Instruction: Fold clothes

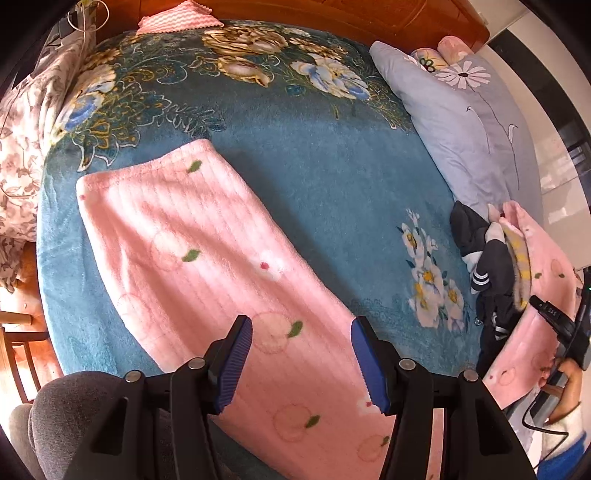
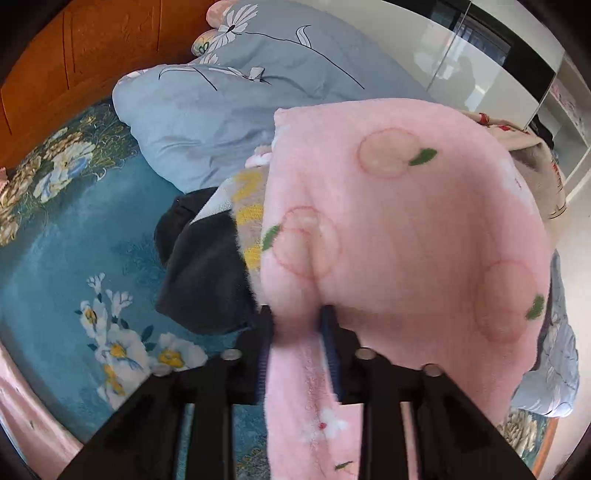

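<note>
A pink fleece garment with peach prints lies flat on the blue floral bed blanket, one leg stretched away from me. My left gripper is open, its blue pads just above the near part of that leg, holding nothing. My right gripper is shut on a fold of the same pink fleece, which drapes lifted over a pile of dark and yellow clothes. In the left wrist view the right gripper shows at the far right with the raised pink cloth.
A grey-blue flowered pillow lies at the right head of the bed. A pink wavy towel sits by the wooden headboard. A flowered quilt hangs at the left edge. A dark jacket lies by the pillow.
</note>
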Motion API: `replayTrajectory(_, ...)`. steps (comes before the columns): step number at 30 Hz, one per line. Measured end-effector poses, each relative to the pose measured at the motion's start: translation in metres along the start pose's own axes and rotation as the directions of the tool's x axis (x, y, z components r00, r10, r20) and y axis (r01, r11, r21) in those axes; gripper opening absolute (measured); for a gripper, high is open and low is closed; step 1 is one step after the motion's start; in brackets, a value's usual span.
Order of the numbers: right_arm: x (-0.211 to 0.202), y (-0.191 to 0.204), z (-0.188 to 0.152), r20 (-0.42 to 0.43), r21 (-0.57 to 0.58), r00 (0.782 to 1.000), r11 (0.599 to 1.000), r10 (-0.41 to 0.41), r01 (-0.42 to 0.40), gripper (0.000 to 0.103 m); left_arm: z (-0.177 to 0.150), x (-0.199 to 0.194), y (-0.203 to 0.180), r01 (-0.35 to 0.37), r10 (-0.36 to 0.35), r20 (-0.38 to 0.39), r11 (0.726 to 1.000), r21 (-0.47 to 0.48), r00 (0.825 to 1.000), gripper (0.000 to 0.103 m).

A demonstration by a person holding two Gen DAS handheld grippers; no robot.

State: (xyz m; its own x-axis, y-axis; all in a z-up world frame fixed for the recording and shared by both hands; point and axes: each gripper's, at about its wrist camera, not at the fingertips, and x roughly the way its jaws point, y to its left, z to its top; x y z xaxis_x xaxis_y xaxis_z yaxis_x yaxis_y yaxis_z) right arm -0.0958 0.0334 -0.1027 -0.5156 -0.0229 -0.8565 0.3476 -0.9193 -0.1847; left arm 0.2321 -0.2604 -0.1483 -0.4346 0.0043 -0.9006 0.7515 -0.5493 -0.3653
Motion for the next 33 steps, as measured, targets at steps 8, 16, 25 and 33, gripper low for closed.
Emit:
replayTrajectory(8, -0.083, 0.004, -0.030, 0.087, 0.020, 0.922, 0.925, 0.378, -0.381, 0.008, -0.005, 0.008, -0.002, 0.032, -0.032, -0.029, 0.999, -0.005, 0.999, 0.060)
replayTrajectory(16, -0.046, 0.116, -0.186, -0.339, -0.064, 0.754, 0.786, 0.562, -0.615, 0.008, -0.010, 0.011, 0.012, 0.039, -0.041, -0.059, 0.998, -0.042, 0.997, 0.060)
replayTrajectory(25, -0.043, 0.120, -0.198, -0.394, -0.044, 0.737, 0.790, 0.549, -0.612, 0.042, -0.018, 0.024, 0.002, 0.048, -0.050, -0.095, 0.999, -0.020, 0.994, 0.060)
replayTrajectory(33, -0.042, 0.154, -0.120, -0.223, -0.050, 0.785, 0.797, 0.578, -0.602, 0.052, -0.011, 0.018, 0.002, 0.086, -0.087, -0.042, 0.996, -0.034, 0.995, 0.060)
